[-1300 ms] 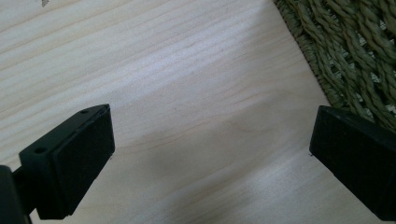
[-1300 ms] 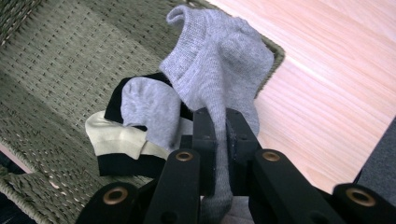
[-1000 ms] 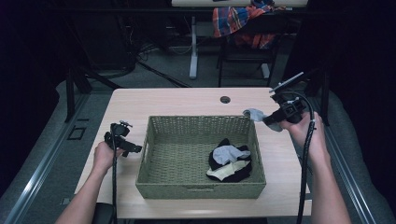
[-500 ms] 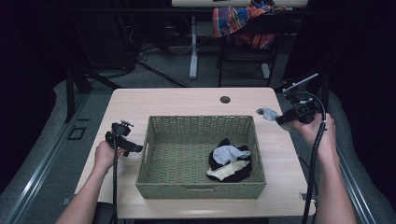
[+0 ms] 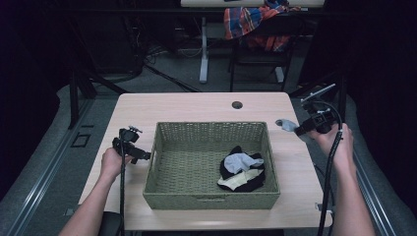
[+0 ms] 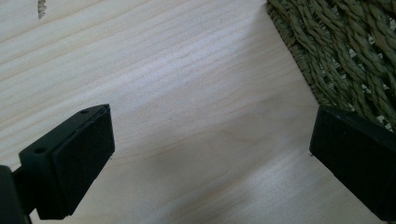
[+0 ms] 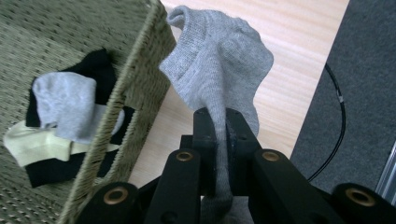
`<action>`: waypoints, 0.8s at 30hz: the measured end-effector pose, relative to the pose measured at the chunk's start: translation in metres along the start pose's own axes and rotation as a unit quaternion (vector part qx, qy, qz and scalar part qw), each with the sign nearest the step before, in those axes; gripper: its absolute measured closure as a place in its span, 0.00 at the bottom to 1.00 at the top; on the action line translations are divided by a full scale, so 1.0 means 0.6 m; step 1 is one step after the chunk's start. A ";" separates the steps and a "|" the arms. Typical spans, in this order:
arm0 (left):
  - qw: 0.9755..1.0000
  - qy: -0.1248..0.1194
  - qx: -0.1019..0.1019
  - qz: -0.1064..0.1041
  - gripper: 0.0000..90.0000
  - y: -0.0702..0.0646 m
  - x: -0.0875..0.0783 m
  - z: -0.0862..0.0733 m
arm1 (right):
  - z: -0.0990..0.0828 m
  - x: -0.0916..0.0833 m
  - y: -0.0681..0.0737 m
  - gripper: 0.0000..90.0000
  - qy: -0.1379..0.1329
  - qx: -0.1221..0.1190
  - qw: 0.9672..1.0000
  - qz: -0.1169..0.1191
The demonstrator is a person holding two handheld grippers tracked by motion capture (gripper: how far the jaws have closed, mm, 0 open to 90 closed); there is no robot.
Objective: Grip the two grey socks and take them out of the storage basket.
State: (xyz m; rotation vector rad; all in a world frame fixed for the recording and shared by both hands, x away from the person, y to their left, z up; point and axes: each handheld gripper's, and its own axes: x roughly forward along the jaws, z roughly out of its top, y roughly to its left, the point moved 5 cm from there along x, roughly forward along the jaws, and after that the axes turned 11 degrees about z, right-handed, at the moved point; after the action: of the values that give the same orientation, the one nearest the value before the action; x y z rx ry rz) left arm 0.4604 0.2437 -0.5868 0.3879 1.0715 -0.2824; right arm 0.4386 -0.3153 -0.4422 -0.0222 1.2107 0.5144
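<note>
Sock [image 7: 219, 70] hangs pinched in my right claw [image 5: 301, 129] at the basket's [image 5: 162, 162] two o'clock; that thin pinch could slip, while my left claw [image 5: 140, 153] gapes empty

Basket [image 5: 211, 164]: at the middle of the surface [image 5: 196, 105], nearer its front edge.
Sock pile [image 5: 241, 169]: in the basket, at its right side.
Left tool [image 5: 129, 147]: just beside the basket's left wall, low over the surface, jaws apart.
Right tool [image 5: 302, 129]: right of the basket, near its far right corner.
Held sock [image 7: 219, 70]: pinched in the right tool, apparently clear of the surface.
Hole [image 5: 237, 104]: behind the basket.
</note>
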 end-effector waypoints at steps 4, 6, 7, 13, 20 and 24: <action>1.000 0.000 0.000 0.000 0.00 0.000 0.000 0.000 | -0.003 0.026 -0.012 0.95 0.018 0.008 1.000 0.001; 1.000 0.001 0.000 -0.002 0.00 0.000 0.000 0.000 | -0.005 0.038 -0.017 0.94 0.025 0.009 1.000 0.003; 1.000 0.000 -0.001 -0.002 0.00 0.000 0.000 0.000 | -0.006 0.045 -0.019 0.94 0.028 0.011 1.000 0.001; 1.000 0.001 0.000 -0.001 0.00 -0.001 0.000 0.000 | -0.010 0.084 -0.030 0.95 0.054 0.014 0.998 0.007; 1.000 0.000 0.000 -0.001 0.00 -0.001 0.000 0.000 | -0.017 0.114 -0.044 0.95 0.064 0.019 0.998 0.003; 1.000 0.000 0.000 0.000 0.00 0.000 0.000 0.000 | -0.022 0.129 -0.050 0.94 0.074 0.023 0.997 -0.001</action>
State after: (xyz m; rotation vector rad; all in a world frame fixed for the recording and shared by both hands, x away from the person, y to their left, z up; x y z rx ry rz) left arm 0.4604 0.2439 -0.5868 0.3871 1.0712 -0.2822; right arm 0.4579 -0.3171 -0.5238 -0.0238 1.3662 0.4893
